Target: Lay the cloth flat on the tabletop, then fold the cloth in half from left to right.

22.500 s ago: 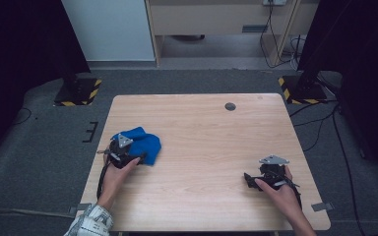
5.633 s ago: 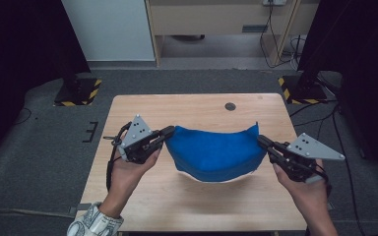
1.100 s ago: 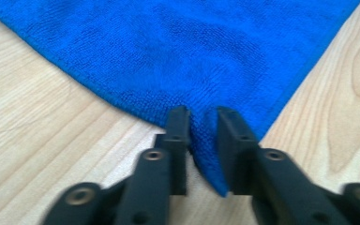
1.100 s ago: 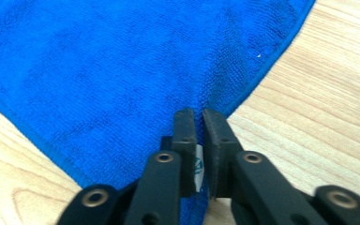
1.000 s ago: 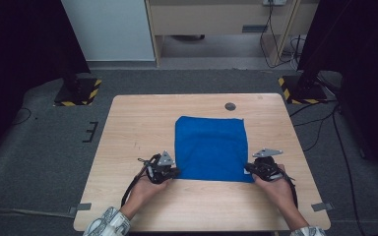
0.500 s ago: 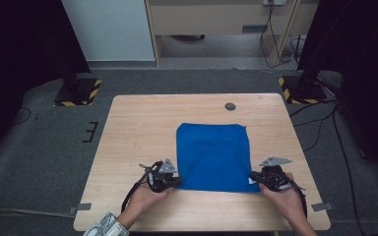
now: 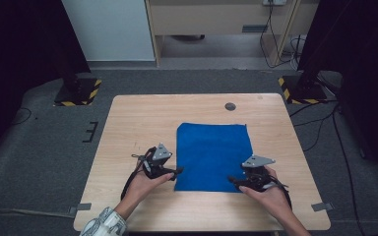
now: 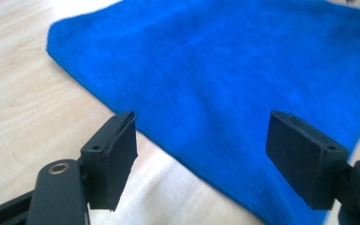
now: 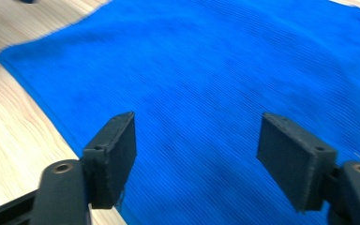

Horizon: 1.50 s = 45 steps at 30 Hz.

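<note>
The flat, square blue terry cloth (image 7: pixel 212 157) lay spread on the pale wooden tabletop (image 7: pixel 138 118), a little toward five o'clock from the table's centre, its edges roughly square to the table's. That smooth, unwrinkled lie suggested it had been set down on purpose as a single flat layer, ready perhaps for folding.

The left gripper (image 7: pixel 173 173) sat at the cloth's seven o'clock corner, and the right gripper (image 7: pixel 236 181) at its five o'clock corner, each held low by a hand coming in from six o'clock. Both had just been opening their jaws. In the left gripper view the two black pads (image 8: pixel 117 154) stood wide apart with the cloth's edge (image 8: pixel 206 93) below and beyond them, nothing pinched between. The right gripper view showed the same: pads (image 9: pixel 115 152) spread wide above the blue weave (image 9: pixel 206 84), gripping nothing.

The corners were likely let go there because the cloth had reached its resting place; holding them longer would only have dragged or rucked the near edge. The small dark round hole (image 7: pixel 230 106) near twelve o'clock lay well apart from the work.
</note>
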{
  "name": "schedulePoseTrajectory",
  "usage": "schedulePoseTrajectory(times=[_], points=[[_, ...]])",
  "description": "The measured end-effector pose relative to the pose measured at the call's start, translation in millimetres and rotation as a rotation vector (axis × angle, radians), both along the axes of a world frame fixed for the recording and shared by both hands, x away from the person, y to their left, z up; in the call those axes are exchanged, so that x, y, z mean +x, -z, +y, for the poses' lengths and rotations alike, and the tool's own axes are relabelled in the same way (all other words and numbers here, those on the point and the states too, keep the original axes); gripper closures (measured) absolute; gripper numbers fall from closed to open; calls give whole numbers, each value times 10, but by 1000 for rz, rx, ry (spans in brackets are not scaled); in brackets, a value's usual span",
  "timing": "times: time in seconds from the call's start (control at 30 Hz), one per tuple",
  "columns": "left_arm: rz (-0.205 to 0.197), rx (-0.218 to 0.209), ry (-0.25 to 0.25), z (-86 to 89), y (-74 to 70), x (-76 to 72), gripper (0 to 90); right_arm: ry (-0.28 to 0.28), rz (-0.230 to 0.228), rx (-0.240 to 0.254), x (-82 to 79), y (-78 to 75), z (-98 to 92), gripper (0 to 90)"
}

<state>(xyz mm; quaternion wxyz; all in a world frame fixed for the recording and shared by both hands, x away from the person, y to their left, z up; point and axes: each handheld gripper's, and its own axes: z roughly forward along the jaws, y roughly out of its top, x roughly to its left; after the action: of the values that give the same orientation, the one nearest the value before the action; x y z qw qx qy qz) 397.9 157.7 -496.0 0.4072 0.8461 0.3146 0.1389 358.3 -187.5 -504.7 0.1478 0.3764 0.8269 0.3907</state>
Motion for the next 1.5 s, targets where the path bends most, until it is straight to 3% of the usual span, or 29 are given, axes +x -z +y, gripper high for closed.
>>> schedulePoseTrajectory(times=[0.3, 0.4, 0.5, 0.9, 1.03, 1.37, 1.5], points=[[5, -19, -18, -25, -39, 318, 204, -53, 8, 23, 122, 20, 339, 220], [8, -4, -25, -24, -22, 395, 175, -57, -2, 13, 152, 16, 417, 199], [-1, -47, -44, -8, -40, 441, 157, -72, -17, 24, 161, -5, 483, 190], [-27, -51, -46, -59, -253, 520, 122, -155, -3, 35, 147, 4, 755, 154], [-23, -47, -45, -60, -287, 567, 121, -179, 14, 30, 151, 9, 844, 168], [-13, -37, -55, -28, -312, 641, 122, -218, -24, 3, 131, -16, 1199, 270], [-12, -25, -47, -9, -289, 666, 122, -253, -16, -5, 110, 20, 1352, 336]])
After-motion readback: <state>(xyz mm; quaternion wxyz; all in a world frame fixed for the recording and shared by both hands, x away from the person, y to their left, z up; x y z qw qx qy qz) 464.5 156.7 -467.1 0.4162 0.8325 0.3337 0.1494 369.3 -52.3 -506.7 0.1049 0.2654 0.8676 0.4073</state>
